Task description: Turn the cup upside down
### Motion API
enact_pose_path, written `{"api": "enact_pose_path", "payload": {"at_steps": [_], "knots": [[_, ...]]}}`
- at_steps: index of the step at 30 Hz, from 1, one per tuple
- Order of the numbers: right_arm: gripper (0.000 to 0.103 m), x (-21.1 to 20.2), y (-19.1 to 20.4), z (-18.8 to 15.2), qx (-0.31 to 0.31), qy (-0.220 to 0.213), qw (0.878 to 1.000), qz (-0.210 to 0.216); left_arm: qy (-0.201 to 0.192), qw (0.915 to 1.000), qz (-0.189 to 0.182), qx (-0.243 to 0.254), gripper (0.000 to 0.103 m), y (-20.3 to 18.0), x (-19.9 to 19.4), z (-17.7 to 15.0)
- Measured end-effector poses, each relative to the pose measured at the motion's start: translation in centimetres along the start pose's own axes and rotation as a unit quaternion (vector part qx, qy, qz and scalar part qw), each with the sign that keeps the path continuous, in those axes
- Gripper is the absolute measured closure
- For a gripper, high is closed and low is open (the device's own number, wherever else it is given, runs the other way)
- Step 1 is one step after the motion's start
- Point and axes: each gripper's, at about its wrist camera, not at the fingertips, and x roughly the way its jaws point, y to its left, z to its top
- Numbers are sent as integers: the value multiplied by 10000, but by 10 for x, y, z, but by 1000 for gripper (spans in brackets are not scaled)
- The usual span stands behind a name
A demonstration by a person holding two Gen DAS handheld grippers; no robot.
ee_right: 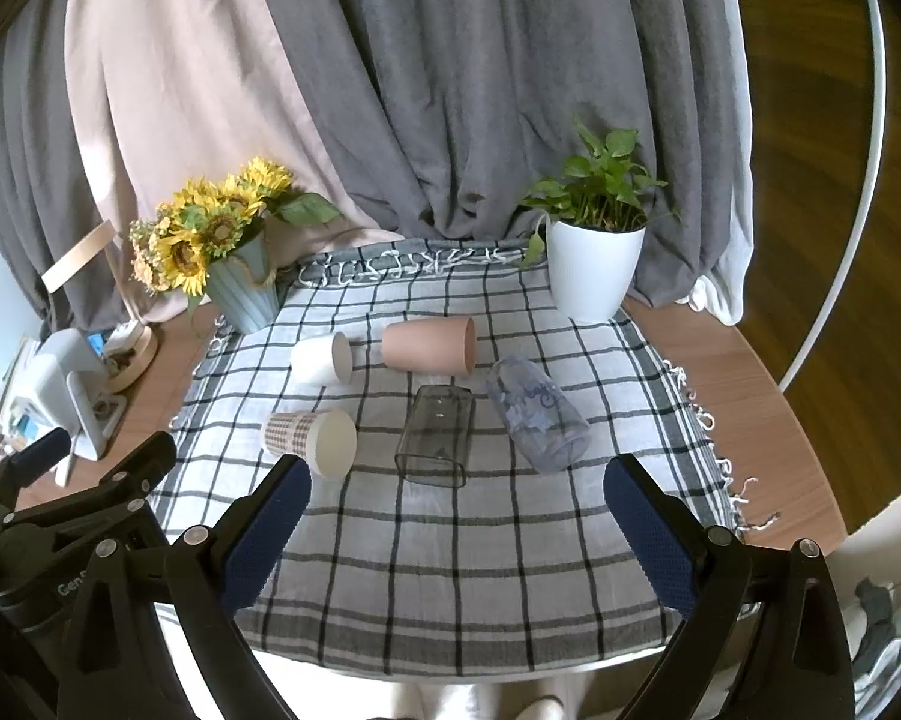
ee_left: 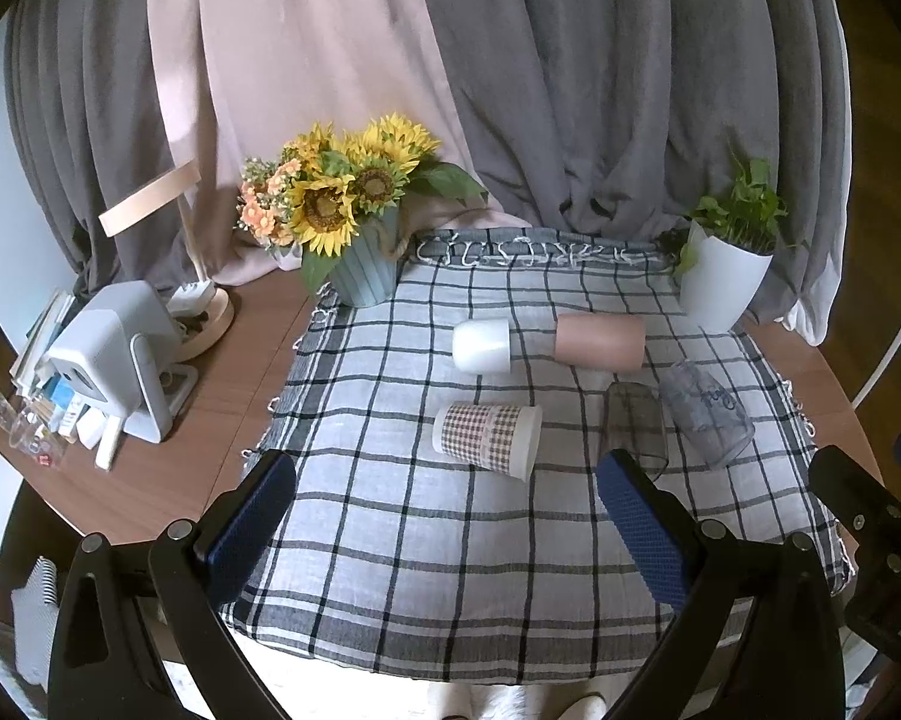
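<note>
From the right wrist view I read the white letters "Gen" on the black body of the left gripper [ee_right: 72, 588]; the rest is cut off. The clear printed cup [ee_right: 537, 414] carries blue cursive script I cannot make out. Nothing else is legible to me.

Backdrop and bystanders around a checked cloth.

Draped at the back: grey curtains [ee_right: 510, 90] with a pale pink curtain [ee_right: 168, 90] to their left. Spread over the brown wooden surface [ee_right: 768, 396]: a fringed black-and-white checked cloth [ee_right: 450, 552]. At its far left corner, sunflowers [ee_left: 342, 180] in a ribbed blue pot [ee_left: 366, 276]; at its far right corner, a leafy green plant [ee_right: 600, 180] in a white pot [ee_right: 594, 270]. Off the cloth to the left, a grey device on a stand [ee_left: 114, 354], a wooden-based lamp [ee_left: 204, 312] behind it, and stacked papers [ee_left: 36, 336] at the edge.
</note>
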Motion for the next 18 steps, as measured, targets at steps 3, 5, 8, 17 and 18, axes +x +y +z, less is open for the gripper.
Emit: {"api": "enact_pose_path", "payload": {"at_steps": [3,5,8,17,18], "knots": [[4,0,0,1,7,-10,10000,14,24,10000,-20,0,0,-1,0,0],[4,0,-1,0,5,-14,10000,20,-26,10000,-60,-3,0,0,0,-1],[4,0,0,0,-3,-18,10000,12,-116,9999,-104,-49,0,1,-1,-1],[4,-4,2,0,-78,-131,9999,-41,-398,9992,-41,48,1,0,-6,2],[4,-4,3,0,-97,-144,9998,-49,-416,9991,-40,65,1,0,-7,3]]}}
